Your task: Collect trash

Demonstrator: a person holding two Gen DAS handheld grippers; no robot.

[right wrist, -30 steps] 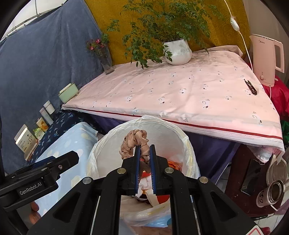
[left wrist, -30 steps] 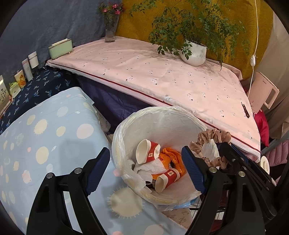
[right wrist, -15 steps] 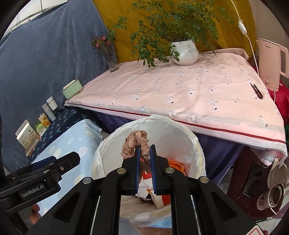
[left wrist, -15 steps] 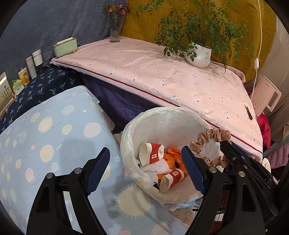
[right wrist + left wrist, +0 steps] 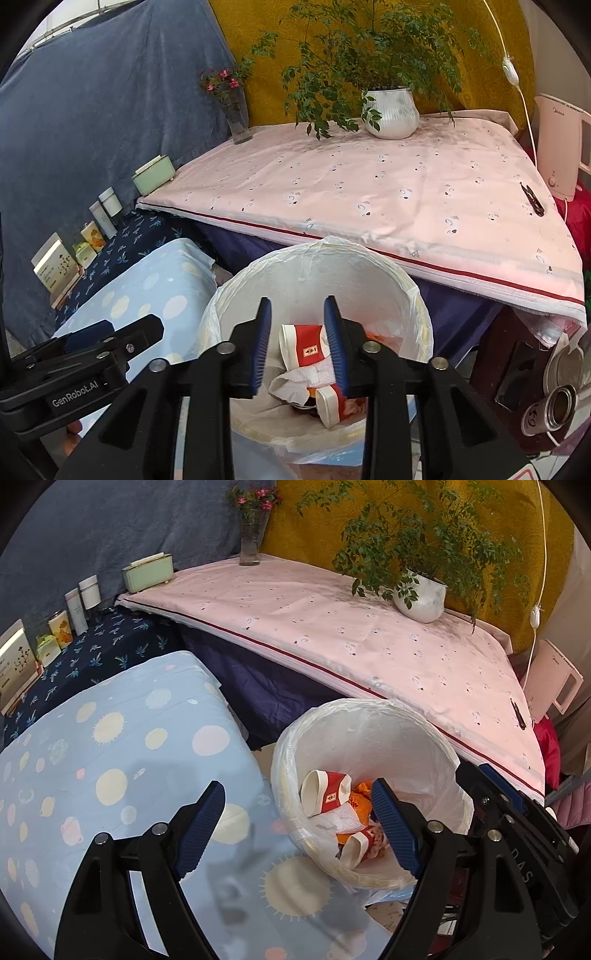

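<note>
A white bin with a plastic liner [image 5: 369, 716] [image 5: 314, 258] stands beside the pink-clothed table. Inside lie red-and-white paper cups [image 5: 325, 792] [image 5: 306, 345], crumpled white tissue [image 5: 295, 380] and orange wrapping [image 5: 360, 801]. A bit of pink fabric [image 5: 376, 843] shows at the bottom next to a cup. My right gripper [image 5: 297, 347] is open and empty right over the bin mouth. My left gripper [image 5: 299, 823] is open and empty, spanning the bin's left rim, above the blue spotted cloth.
The pink table [image 5: 369, 192] holds a potted plant [image 5: 391, 114], a flower vase [image 5: 236, 118], a green box [image 5: 153, 179] and a black clip [image 5: 532, 195]. A pink kettle [image 5: 561, 147] stands at right. Bottles and boxes [image 5: 74, 613] line the dark blue surface at left.
My right gripper opened and let go of the pink scrunchie, which has dropped into the bin. The left gripper shifted slightly left and stays open.
</note>
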